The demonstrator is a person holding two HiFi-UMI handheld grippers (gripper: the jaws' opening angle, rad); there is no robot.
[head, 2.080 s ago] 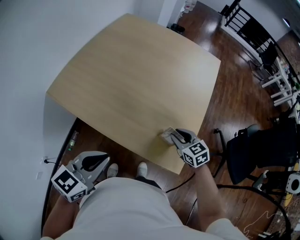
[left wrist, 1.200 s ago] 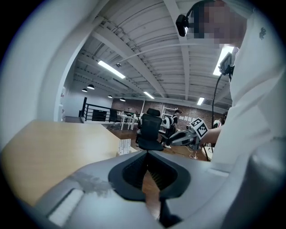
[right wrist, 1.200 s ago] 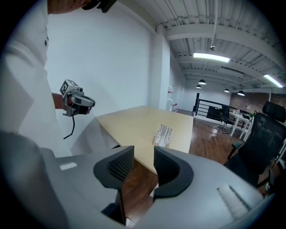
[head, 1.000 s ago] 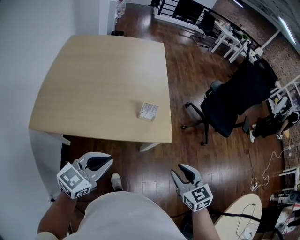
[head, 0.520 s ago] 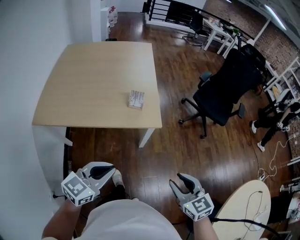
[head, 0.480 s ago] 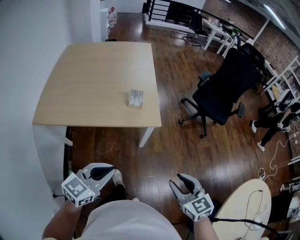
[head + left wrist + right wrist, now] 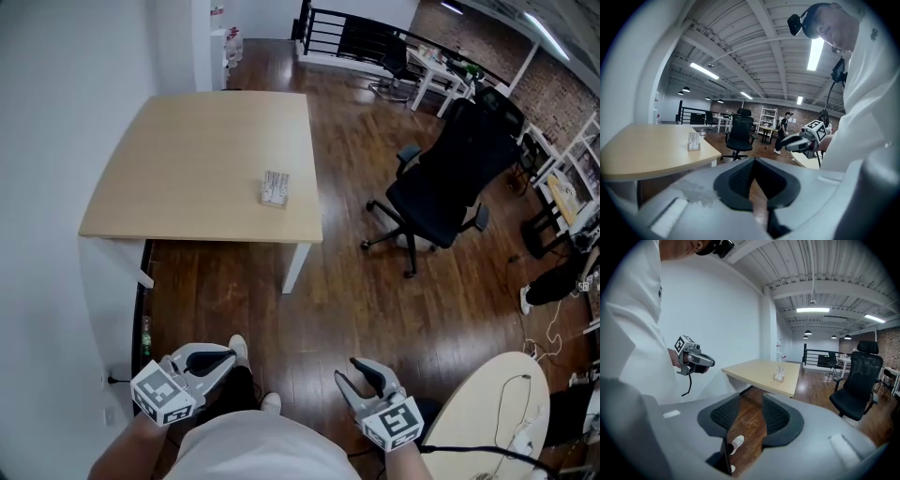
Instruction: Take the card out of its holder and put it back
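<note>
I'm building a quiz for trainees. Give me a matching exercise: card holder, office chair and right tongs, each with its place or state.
1. card holder
2. office chair
3. right tongs

A. open, nothing between them
B. standing on the wood floor
C. on the rectangular table, near its edge

Pairs: 1-C, 2-B, 3-A

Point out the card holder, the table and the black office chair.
card holder [image 7: 275, 188], head view, its middle.
table [image 7: 187, 169], head view, bare top left of the holder.
office chair [image 7: 459, 159], head view, its black back.
</note>
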